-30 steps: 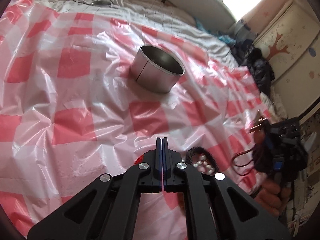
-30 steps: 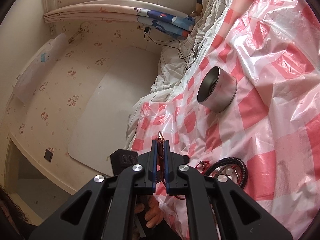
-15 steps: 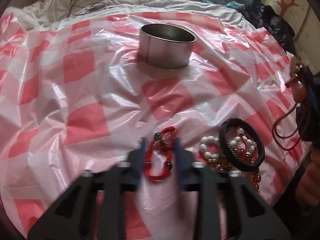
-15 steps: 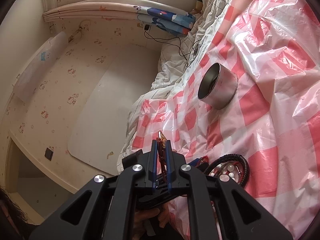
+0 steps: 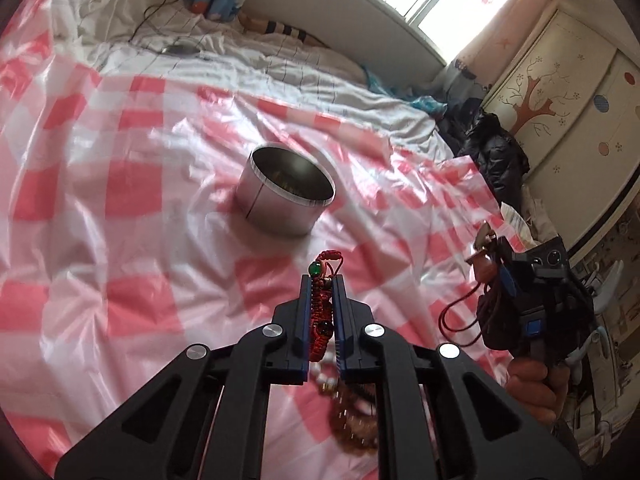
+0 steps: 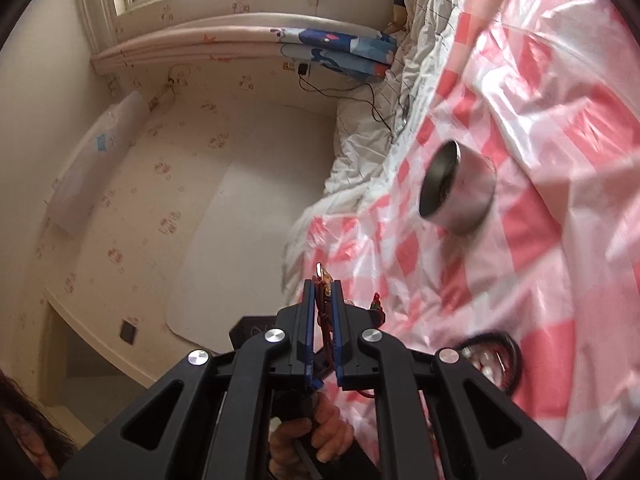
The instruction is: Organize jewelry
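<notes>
so the left gripper (image 5: 321, 280) has its jaws closing on a red braided bracelet (image 5: 321, 314), pinched between the pads at lower centre of the left view. it's squashed long and thin, long axis along the fingers, green bead end poking toward the metal tin (image 5: 286, 196) mid-frame. looks like the carry step; next it needs to get over the tin's open top and let go. the right gripper (image 6: 323, 286) is nearly shut on a red cord piece (image 6: 325, 280), bottom centre of its view.

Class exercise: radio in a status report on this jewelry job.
Left gripper closing on red bracelet. Right gripper shut on red cord piece. Metal tin ahead, path clear.
</notes>
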Demonstrator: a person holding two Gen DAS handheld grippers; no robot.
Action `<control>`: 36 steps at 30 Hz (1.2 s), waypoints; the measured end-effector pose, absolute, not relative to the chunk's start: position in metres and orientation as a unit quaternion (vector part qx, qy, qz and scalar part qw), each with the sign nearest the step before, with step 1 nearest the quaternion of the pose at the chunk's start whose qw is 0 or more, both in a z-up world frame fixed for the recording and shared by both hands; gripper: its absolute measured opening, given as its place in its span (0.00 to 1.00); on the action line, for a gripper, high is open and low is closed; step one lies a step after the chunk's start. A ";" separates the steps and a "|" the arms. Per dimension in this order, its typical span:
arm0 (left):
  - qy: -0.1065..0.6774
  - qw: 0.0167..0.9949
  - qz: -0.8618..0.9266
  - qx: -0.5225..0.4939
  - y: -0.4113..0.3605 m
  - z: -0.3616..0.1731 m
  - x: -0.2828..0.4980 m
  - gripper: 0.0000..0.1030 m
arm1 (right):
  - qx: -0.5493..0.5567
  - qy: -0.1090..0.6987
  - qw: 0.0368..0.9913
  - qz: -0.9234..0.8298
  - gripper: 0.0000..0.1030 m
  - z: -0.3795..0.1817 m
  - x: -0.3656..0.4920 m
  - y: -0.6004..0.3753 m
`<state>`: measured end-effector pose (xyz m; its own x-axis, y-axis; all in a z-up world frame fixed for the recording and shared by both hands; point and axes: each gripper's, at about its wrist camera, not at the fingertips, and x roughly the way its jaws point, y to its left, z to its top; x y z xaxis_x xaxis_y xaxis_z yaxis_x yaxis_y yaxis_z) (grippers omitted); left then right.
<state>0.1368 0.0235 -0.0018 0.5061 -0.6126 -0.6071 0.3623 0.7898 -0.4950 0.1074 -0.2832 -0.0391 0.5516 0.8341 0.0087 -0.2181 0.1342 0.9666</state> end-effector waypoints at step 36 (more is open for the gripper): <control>0.427 0.852 -0.203 -0.226 0.044 -0.018 0.179 0.77 | 0.292 0.350 0.875 0.167 0.75 0.000 0.146 -0.265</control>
<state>0.1792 0.0443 -0.0182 0.5527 -0.5390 -0.6356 0.1536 0.8155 -0.5580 0.1457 -0.2649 0.0000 0.6999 0.4954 -0.5145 -0.0873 0.7743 0.6268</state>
